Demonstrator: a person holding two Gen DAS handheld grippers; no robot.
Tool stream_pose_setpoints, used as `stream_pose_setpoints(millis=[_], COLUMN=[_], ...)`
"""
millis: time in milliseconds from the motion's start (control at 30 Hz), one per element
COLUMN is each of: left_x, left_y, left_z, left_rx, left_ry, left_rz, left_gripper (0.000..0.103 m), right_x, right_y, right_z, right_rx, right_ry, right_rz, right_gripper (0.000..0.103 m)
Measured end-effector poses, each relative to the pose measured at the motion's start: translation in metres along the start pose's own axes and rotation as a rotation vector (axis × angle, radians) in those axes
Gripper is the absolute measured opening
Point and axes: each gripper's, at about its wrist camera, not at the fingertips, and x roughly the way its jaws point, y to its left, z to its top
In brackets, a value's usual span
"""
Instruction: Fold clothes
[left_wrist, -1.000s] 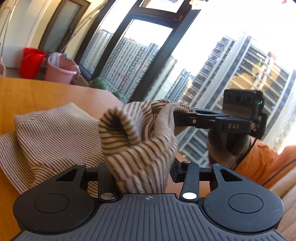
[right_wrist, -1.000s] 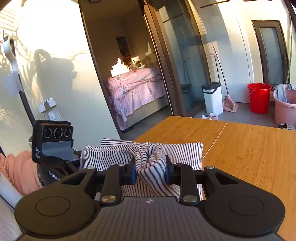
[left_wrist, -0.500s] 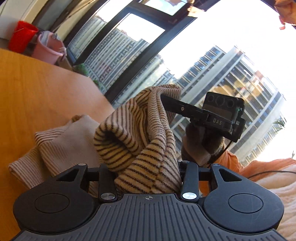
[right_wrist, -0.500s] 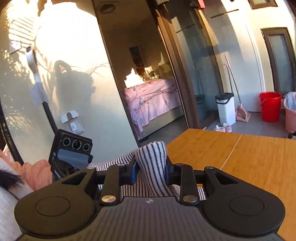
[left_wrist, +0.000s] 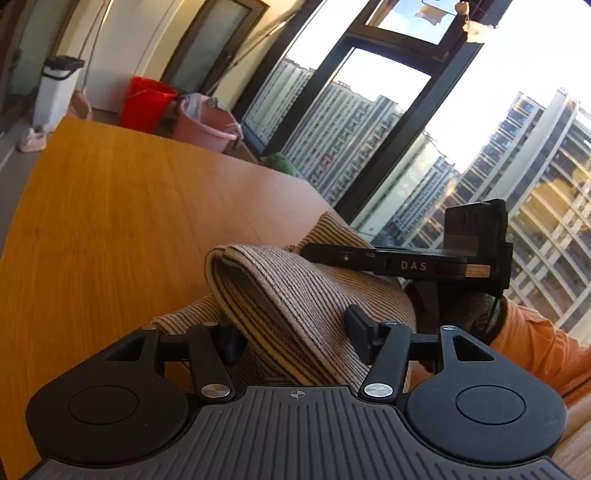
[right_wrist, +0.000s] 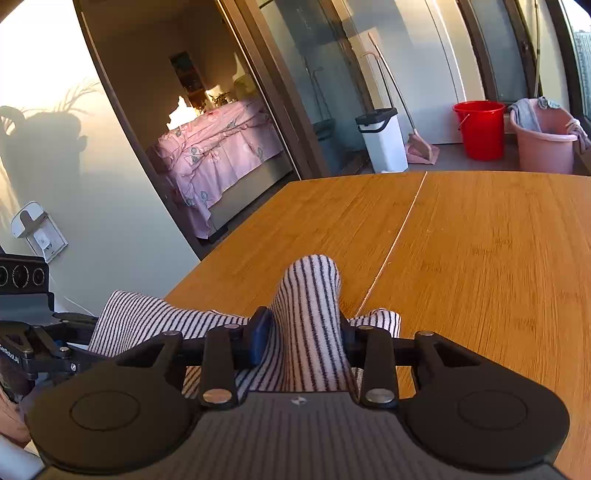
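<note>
A striped garment (left_wrist: 303, 288) lies bunched at the near edge of the wooden table (left_wrist: 110, 229). My left gripper (left_wrist: 295, 332) has its jaws wide apart, with a fold of the cloth lying loosely between them. My right gripper (right_wrist: 303, 332) is shut on a bunched fold of the same striped garment (right_wrist: 310, 295) and holds it just above the table (right_wrist: 480, 258). The right gripper's body shows in the left wrist view (left_wrist: 413, 264), resting across the cloth. Part of the left gripper shows at the left edge of the right wrist view (right_wrist: 33, 343).
A red bucket (right_wrist: 478, 127), a pink tub (right_wrist: 543, 140), a white bin (right_wrist: 380, 138) and a dustpan stand on the floor beyond the table's far end. A person's orange sleeve (left_wrist: 532, 339) is at the near right. Large windows are to the right.
Both grippers have come down from a raised position toward the table with the cloth. The left gripper's jaws have opened and loosened their hold. The right gripper stays shut on its fold.
</note>
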Motion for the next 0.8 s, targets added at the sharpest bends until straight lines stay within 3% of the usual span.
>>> stream_pose_setpoints(millis=[100,133,233,333,433,533,633,733,800], left_x=[-0.013,-0.023,-0.042,-0.019,0.03,0.07,0.079,0.077,0.076], left_y=[-0.026,-0.031,-0.054,-0.08,-0.077,-0.057,-0.04,-0.039,-0.038], left_z=[0.02,0.025,0.042,0.051,0.046,0.038,0.036,0.036,0.036], left_rx=[0.15,0.179,0.245,0.3,0.251,0.154,0.053,0.056,0.062], left_ry=[-0.068,-0.101,-0.178,-0.151,-0.013,0.095,0.111,0.108,0.105], left_rz=[0.18,0.203,0.149,0.02,-0.028,0.098,0.093,0.096,0.097], left_gripper=[0.072,0.072,0.079,0.089,0.089,0.089,0.095,0.095,0.095], right_x=[0.004,0.006,0.008,0.011,0.011,0.004,-0.012,-0.038,-0.052], right_y=[-0.001,-0.001,-0.002,-0.004,-0.003,-0.003,0.001,0.011,0.011], right_z=[-0.001,-0.003,-0.005,-0.006,-0.005,-0.005,-0.003,-0.004,-0.008], right_rx=[-0.003,-0.001,0.008,0.02,0.026,0.037,0.029,-0.048,-0.032], right_ry=[0.003,0.004,0.005,0.01,0.01,-0.001,-0.045,-0.109,-0.132], right_rz=[0.004,0.002,0.001,-0.003,-0.004,-0.003,-0.022,-0.061,-0.043], right_gripper=[0.037,0.037,0.038,0.04,0.04,0.042,0.055,0.055,0.056])
